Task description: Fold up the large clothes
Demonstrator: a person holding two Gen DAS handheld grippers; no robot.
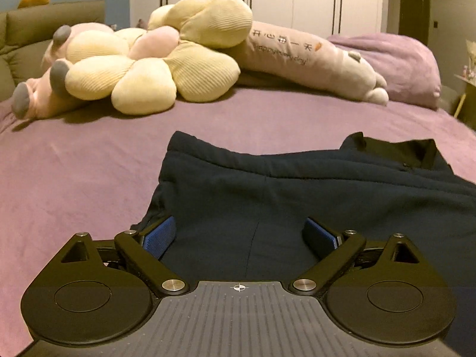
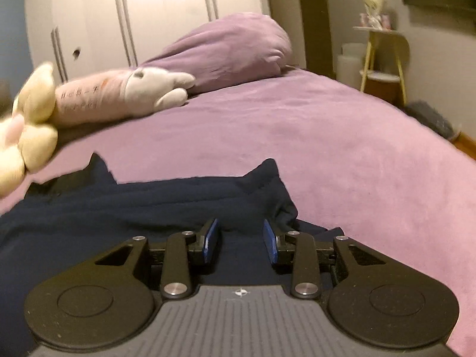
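A dark navy garment (image 1: 297,190) lies spread on the purple bed sheet (image 1: 74,163); a collar-like flap shows at its far right. My left gripper (image 1: 241,232) is wide open just above the garment's left part, with the blue pads (image 1: 160,235) apart and nothing between them. In the right wrist view the same navy garment (image 2: 148,202) lies bunched, with a raised fold at its right end. My right gripper (image 2: 241,238) is open over that right edge, with cloth below the pads (image 2: 211,238), not pinched.
A yellow flower cushion (image 1: 154,59), a pink plush (image 1: 38,92) and a long lilac plush pillow (image 1: 312,59) lie at the far side of the bed. A purple pillow (image 2: 232,47) sits beyond. A small yellow side table (image 2: 383,59) stands right of the bed; wardrobe doors (image 2: 148,9) behind.
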